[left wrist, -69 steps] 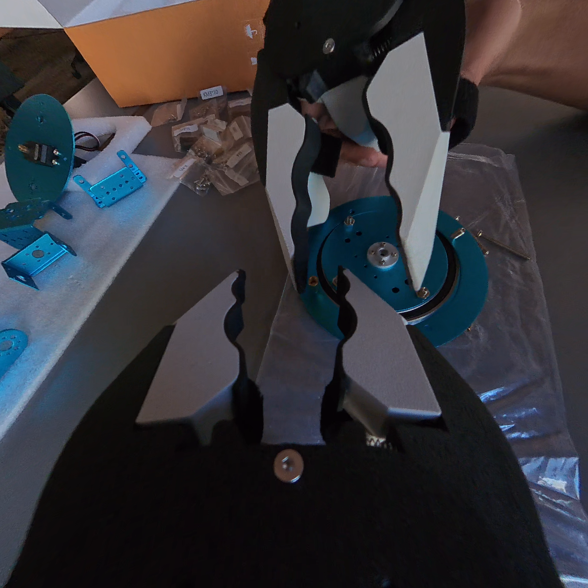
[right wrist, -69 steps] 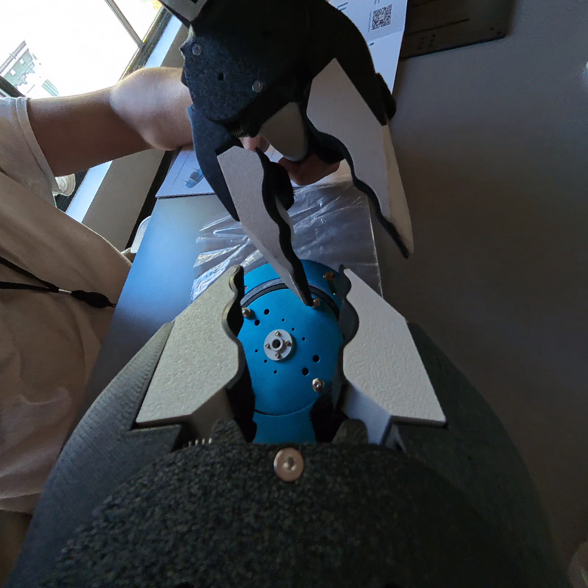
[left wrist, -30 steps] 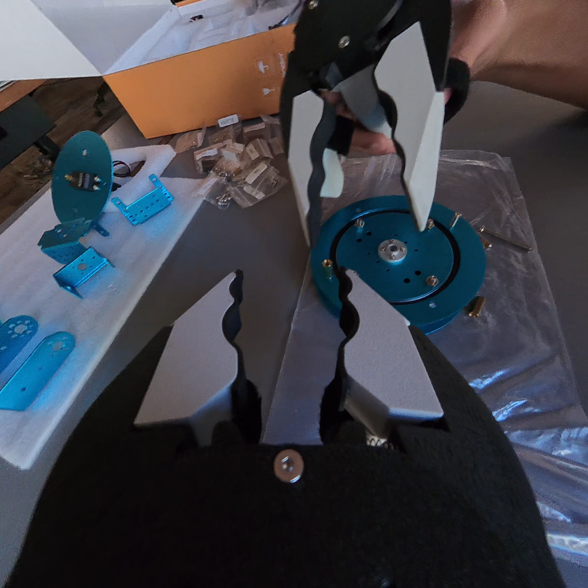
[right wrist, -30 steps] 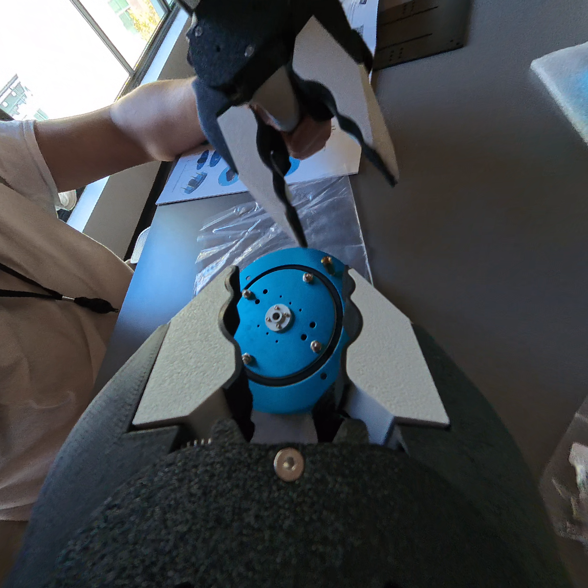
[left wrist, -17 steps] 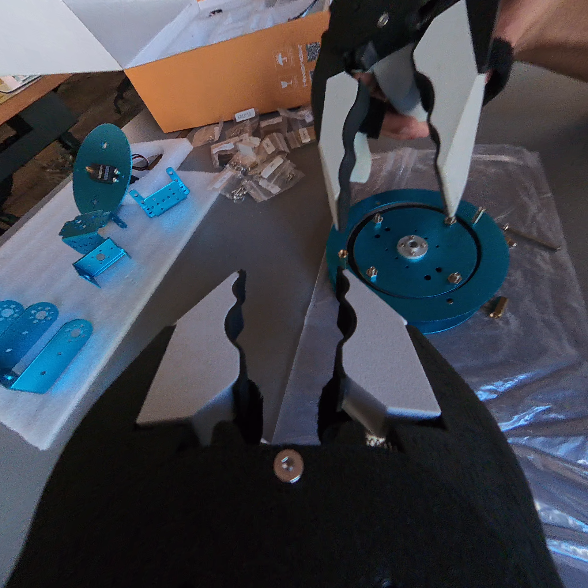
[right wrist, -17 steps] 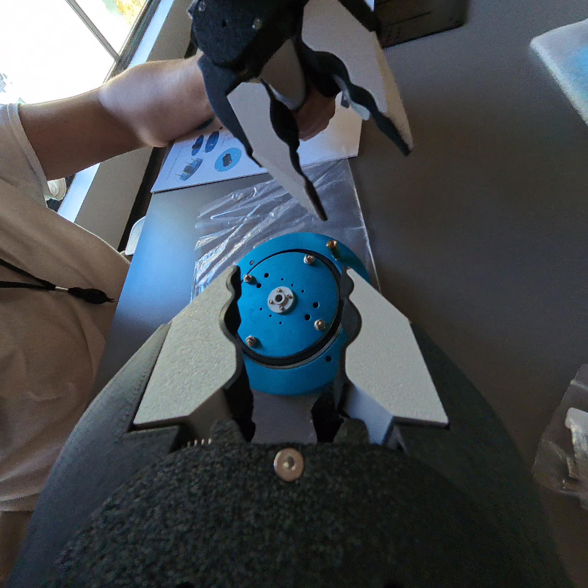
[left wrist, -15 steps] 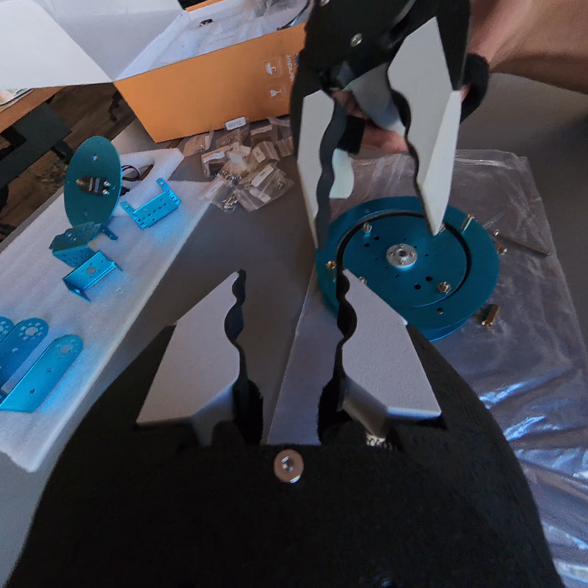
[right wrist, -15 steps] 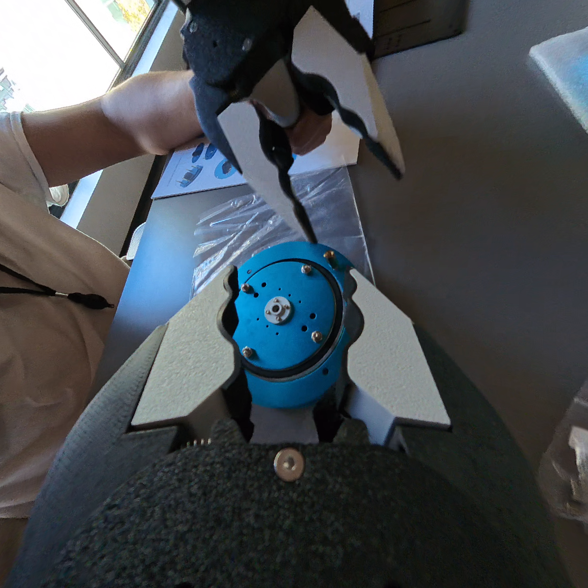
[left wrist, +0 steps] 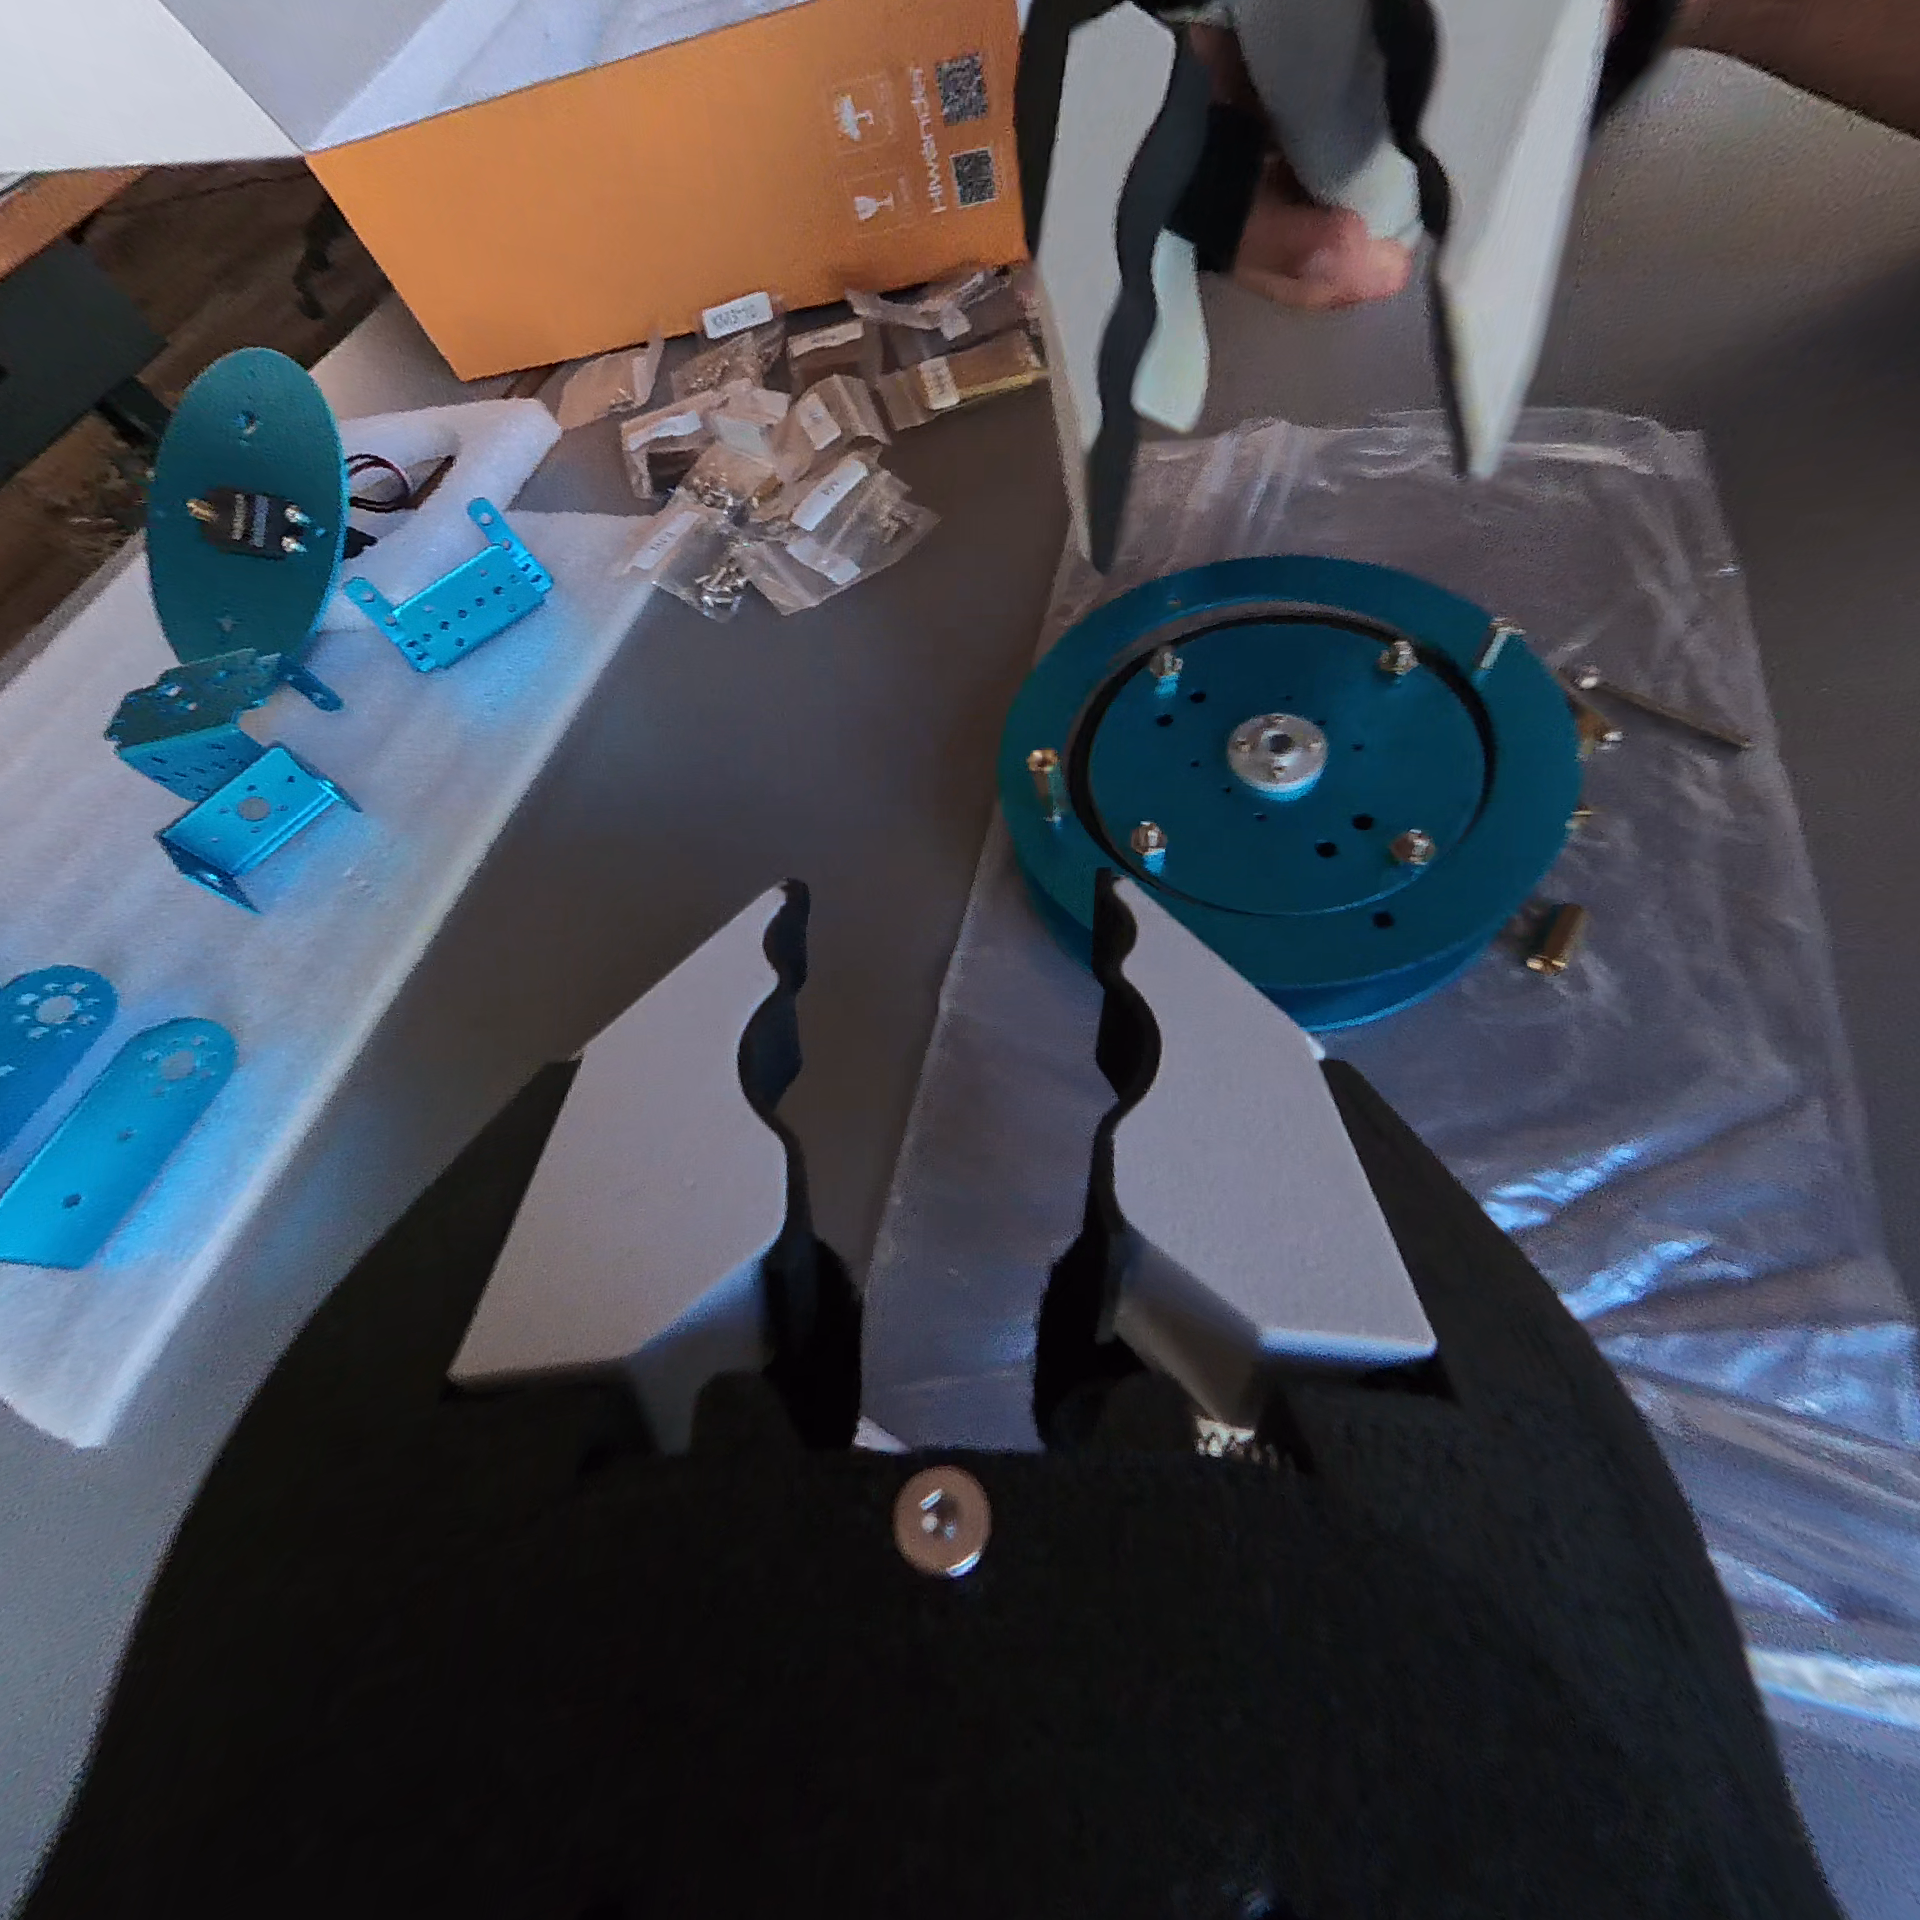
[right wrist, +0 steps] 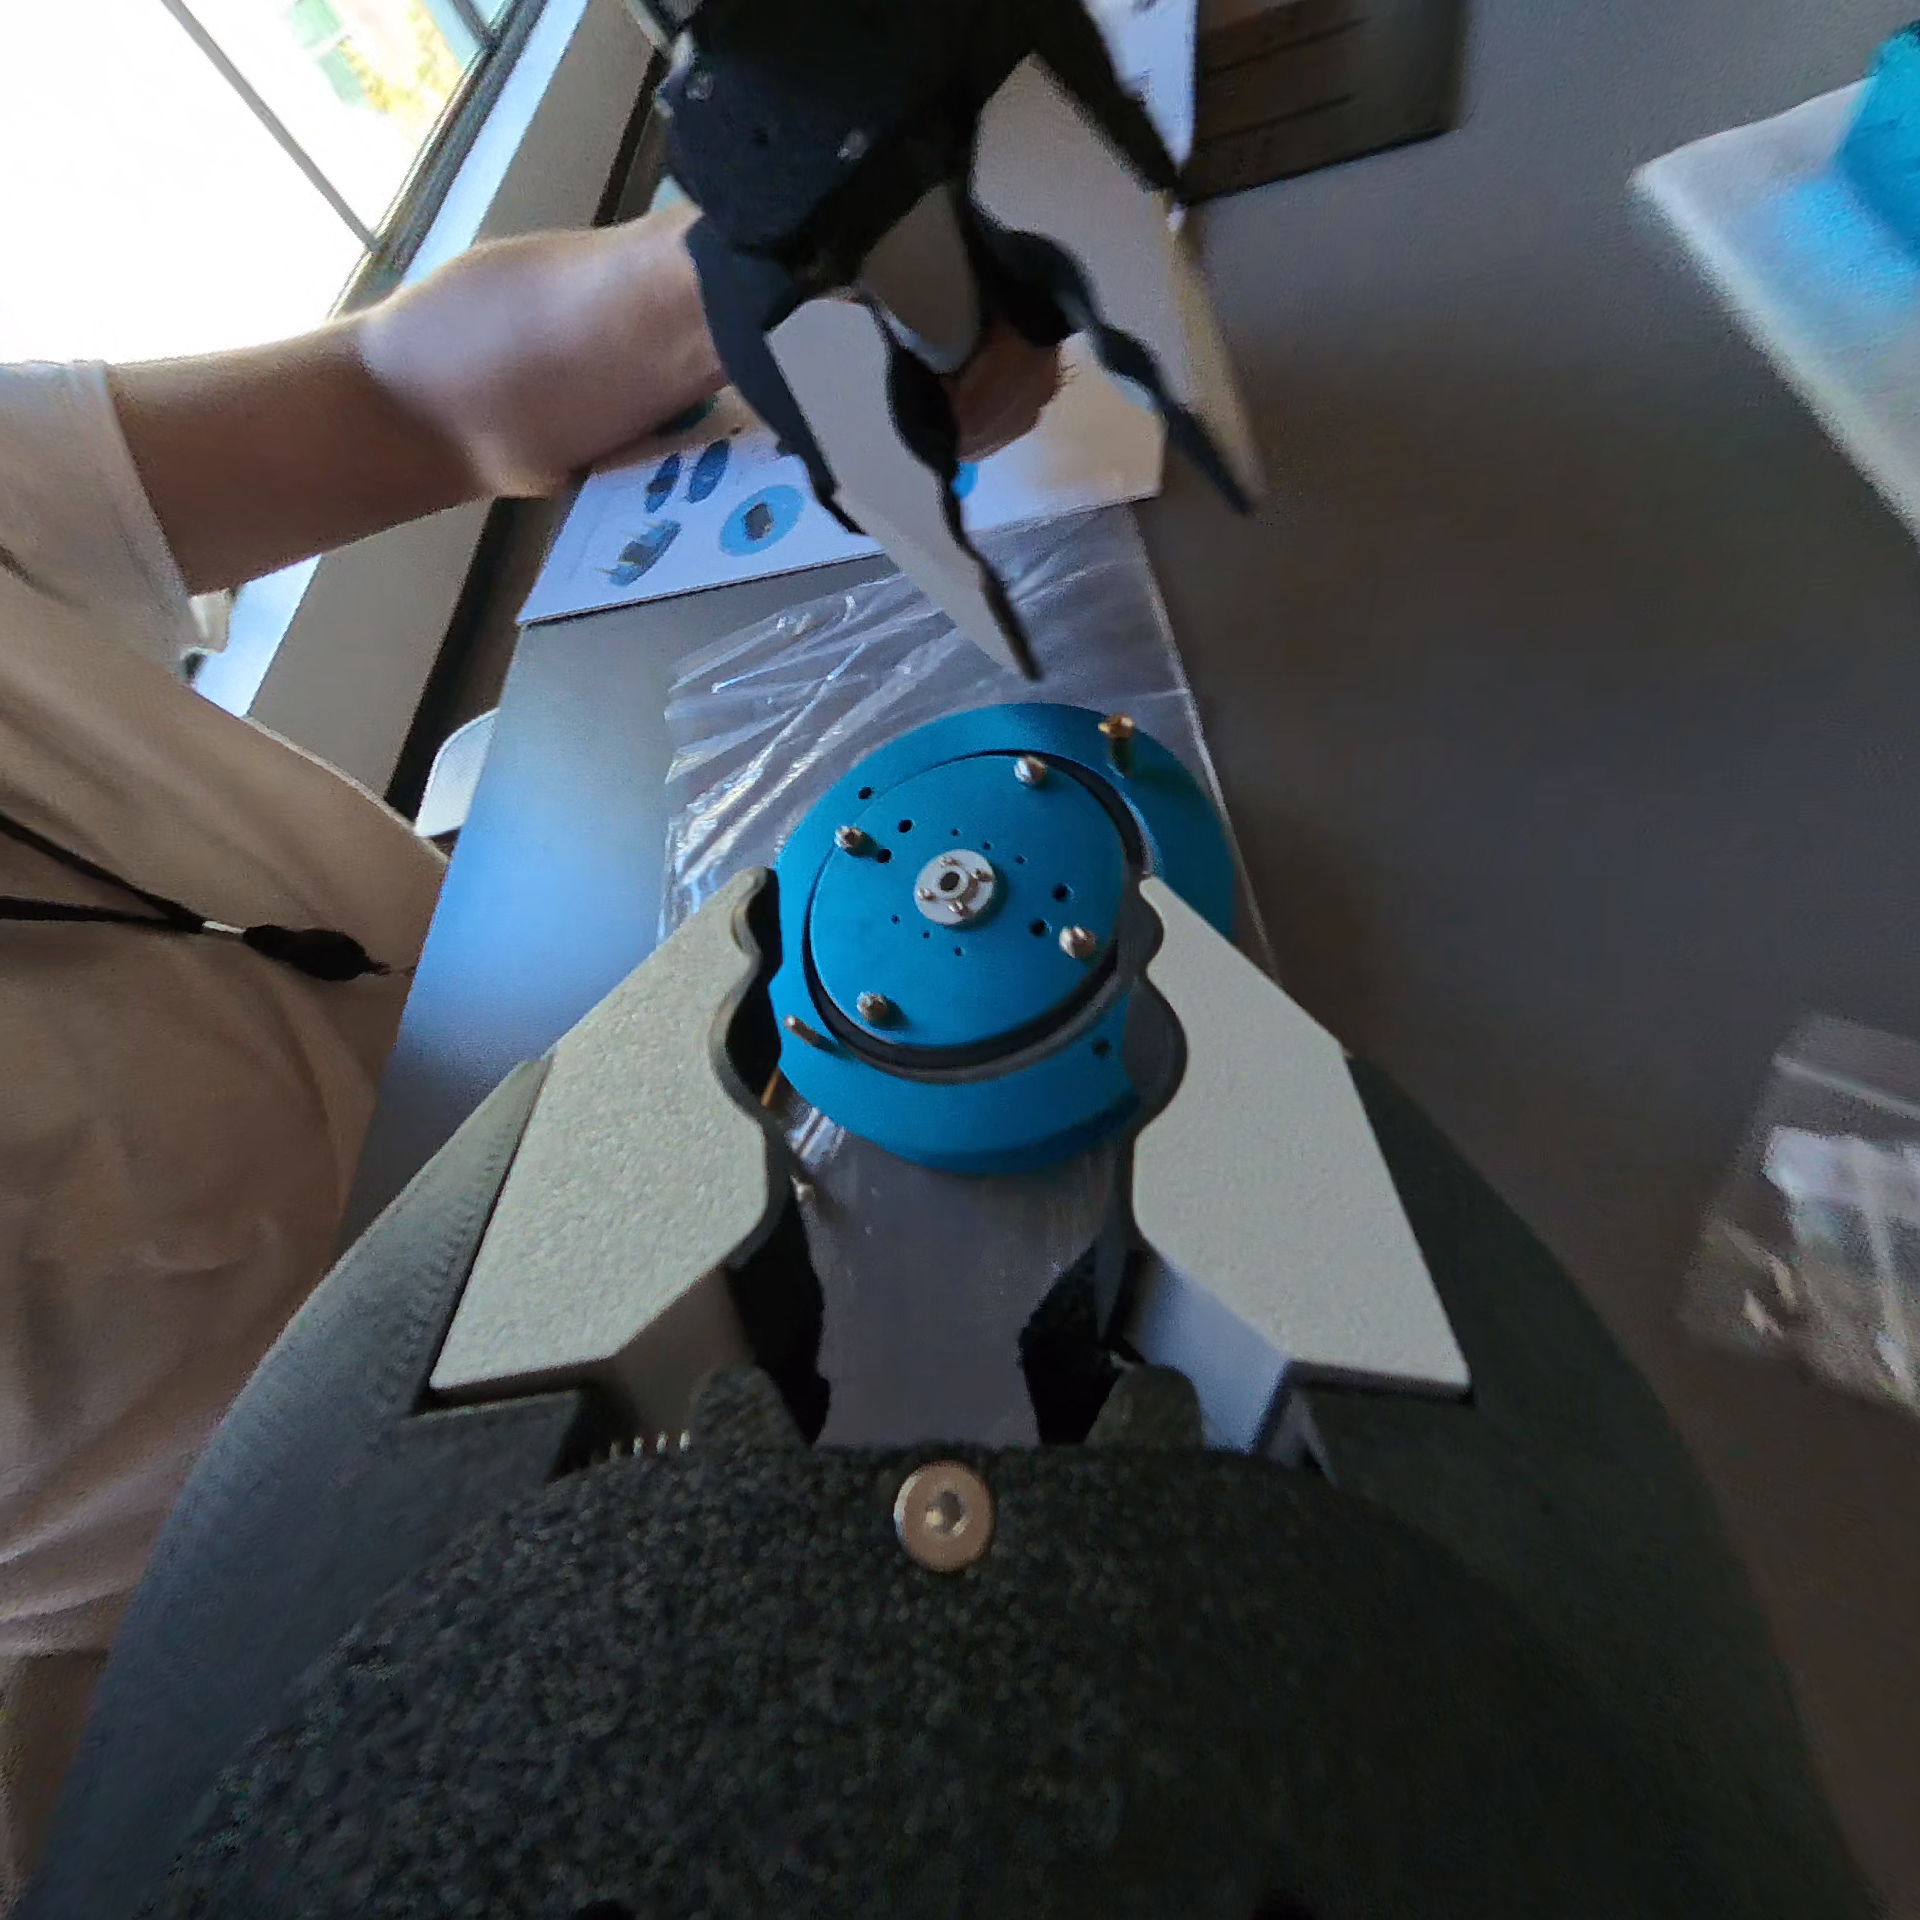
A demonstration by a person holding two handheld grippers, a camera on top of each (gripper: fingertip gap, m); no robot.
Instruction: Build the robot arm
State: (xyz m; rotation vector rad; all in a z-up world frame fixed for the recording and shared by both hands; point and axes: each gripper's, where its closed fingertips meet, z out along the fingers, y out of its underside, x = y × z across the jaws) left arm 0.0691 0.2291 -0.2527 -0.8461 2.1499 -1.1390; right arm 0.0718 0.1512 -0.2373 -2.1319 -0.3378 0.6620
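Observation:
A round blue metal disc (left wrist: 1288,831) with a silver hub and brass standoffs lies flat on a clear plastic bag (left wrist: 1558,1143). My left gripper (left wrist: 948,894) is open and empty, a little short of the disc's near left edge. My right gripper (left wrist: 1283,499) hangs open above the far side of the disc, clear of it. In the right wrist view the right gripper (right wrist: 948,888) is open and empty, with the disc (right wrist: 997,1101) seen between its fingers from above. The left gripper (right wrist: 1132,582) shows open beyond the disc. Loose brass standoffs (left wrist: 1548,935) lie on the bag.
An orange cardboard box (left wrist: 675,187) stands at the back. Small bags of screws (left wrist: 810,499) lie in front of it. A white foam sheet (left wrist: 436,790) on the left carries blue brackets and an oval blue plate (left wrist: 244,499). A printed sheet (right wrist: 727,530) and a person's arm (right wrist: 499,364) lie beyond the bag. Some 9 cm of space lies between my two pairs of fingers.
The right gripper, whose fingers stood around the disc, has risen clear of it. The left gripper's fingertip has come off the disc's standoff and pulled back. The disc stays on the bag.

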